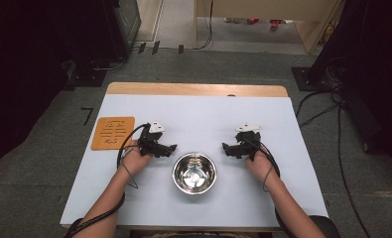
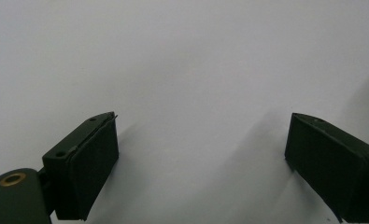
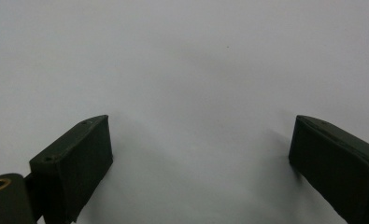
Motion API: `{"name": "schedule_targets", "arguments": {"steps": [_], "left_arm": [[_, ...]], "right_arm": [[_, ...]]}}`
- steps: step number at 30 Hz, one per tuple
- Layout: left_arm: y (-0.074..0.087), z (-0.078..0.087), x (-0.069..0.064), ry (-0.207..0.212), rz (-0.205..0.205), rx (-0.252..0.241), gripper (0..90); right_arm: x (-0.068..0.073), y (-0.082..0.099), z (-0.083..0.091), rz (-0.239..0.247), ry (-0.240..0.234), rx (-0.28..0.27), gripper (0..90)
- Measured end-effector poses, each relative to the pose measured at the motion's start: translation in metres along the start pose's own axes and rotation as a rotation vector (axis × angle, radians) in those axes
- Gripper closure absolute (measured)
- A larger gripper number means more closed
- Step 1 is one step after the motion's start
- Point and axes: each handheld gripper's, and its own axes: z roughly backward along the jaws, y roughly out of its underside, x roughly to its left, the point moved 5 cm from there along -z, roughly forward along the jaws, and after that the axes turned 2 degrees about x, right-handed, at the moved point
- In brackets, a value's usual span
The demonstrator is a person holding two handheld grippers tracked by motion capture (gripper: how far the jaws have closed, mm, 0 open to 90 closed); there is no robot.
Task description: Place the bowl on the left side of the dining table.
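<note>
A shiny steel bowl [image 1: 194, 172] sits empty on the white table [image 1: 198, 114], near the front centre. My left gripper [image 1: 169, 148] rests on the table just left of the bowl, pointing right toward it. My right gripper [image 1: 227, 148] lies to the bowl's upper right, pointing left. In the left gripper view the left gripper [image 2: 202, 163] stands open over bare white tabletop, nothing between its black pads. The right gripper [image 3: 200, 163] in its own view is likewise open above plain white surface.
An orange square mat [image 1: 113, 132] with a cut pattern lies at the table's left edge. A wooden strip [image 1: 198, 89] runs along the far edge. Cables [image 1: 322, 106] and dark equipment stand on the grey floor around the table.
</note>
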Motion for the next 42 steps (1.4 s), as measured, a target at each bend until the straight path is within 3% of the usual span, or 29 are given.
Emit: {"name": "schedule_targets", "arguments": {"steps": [23,31,38,42], "left_arm": [[-0.001,0.0,-0.001,-0.007,0.01,0.003,9.8],[-0.006,0.0,-0.003,-0.037,0.035,0.077,10.6],[-0.009,0.003,-0.001,-0.028,0.105,0.092,14.9],[-0.01,0.003,-0.001,-0.029,0.095,0.114,15.8]], "right_arm": [[0.0,0.0,0.0,-0.001,0.0,0.0,5.8],[0.0,0.0,0.0,0.0,0.0,0.0,5.8],[0.0,0.0,0.0,-0.001,0.001,-0.001,5.7],[0.0,0.0,0.0,0.0,0.001,-0.001,5.8]]}}
